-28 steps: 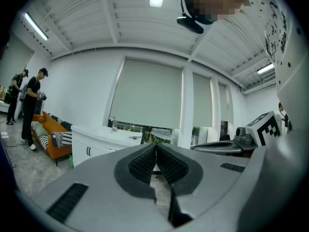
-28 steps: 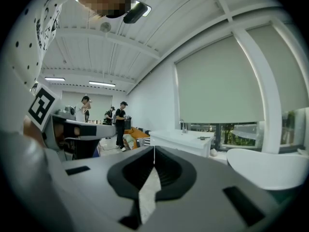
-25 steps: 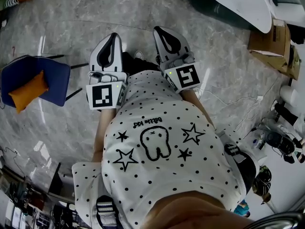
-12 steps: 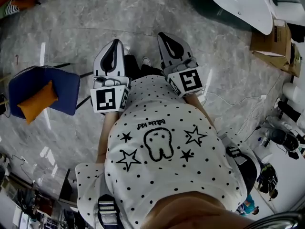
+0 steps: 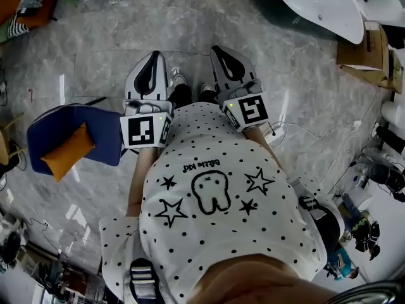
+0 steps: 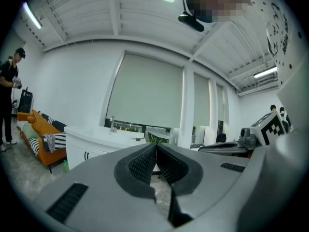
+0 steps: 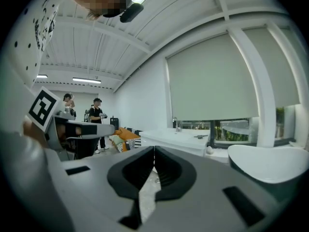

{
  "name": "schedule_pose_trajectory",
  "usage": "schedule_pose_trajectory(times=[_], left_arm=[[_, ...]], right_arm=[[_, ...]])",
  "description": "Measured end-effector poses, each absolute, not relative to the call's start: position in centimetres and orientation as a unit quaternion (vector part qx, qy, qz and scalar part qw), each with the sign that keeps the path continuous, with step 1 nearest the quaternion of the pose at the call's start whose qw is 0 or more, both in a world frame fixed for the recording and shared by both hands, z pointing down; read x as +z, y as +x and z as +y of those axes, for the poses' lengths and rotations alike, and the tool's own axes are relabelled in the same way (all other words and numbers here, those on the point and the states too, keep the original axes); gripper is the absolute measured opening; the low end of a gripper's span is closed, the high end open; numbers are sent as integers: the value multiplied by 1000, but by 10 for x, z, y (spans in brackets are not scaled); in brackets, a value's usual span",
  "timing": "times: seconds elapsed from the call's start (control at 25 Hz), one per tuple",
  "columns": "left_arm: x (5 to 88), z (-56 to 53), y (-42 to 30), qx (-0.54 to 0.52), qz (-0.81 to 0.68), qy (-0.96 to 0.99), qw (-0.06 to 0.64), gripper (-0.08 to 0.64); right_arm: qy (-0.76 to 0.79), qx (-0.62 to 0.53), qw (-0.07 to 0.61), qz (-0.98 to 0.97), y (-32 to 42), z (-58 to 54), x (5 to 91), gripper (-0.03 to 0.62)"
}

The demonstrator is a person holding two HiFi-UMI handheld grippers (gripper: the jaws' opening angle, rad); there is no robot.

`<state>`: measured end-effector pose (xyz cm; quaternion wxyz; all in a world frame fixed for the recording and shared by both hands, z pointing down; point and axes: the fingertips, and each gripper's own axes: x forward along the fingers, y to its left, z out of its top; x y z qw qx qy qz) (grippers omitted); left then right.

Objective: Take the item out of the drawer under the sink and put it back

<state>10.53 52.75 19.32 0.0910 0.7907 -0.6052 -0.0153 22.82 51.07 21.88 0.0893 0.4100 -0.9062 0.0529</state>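
Left gripper (image 5: 152, 57) and right gripper (image 5: 219, 50) both closed, empty, side by side over the grey marble floor (image 5: 95, 49)

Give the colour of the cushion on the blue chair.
Orange cushion; clearest in the head view.

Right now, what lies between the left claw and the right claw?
In the head view, the person's shoes and dark trouser legs stand between the left claw and the right claw, on grey marble floor. Nothing else lies there.
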Motion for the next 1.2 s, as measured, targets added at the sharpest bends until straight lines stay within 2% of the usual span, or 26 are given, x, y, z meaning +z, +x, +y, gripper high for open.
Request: schedule_pose_trajectory(times=[0.68,1.2], left_arm=[[215,491,77,-8,-614,781,115,5],[212,383,74,-14,-629,769,111,5]], right_arm=[[399,65,105,-909,200,471,239,14],[367,69,100,-922,190,362,236,14]])
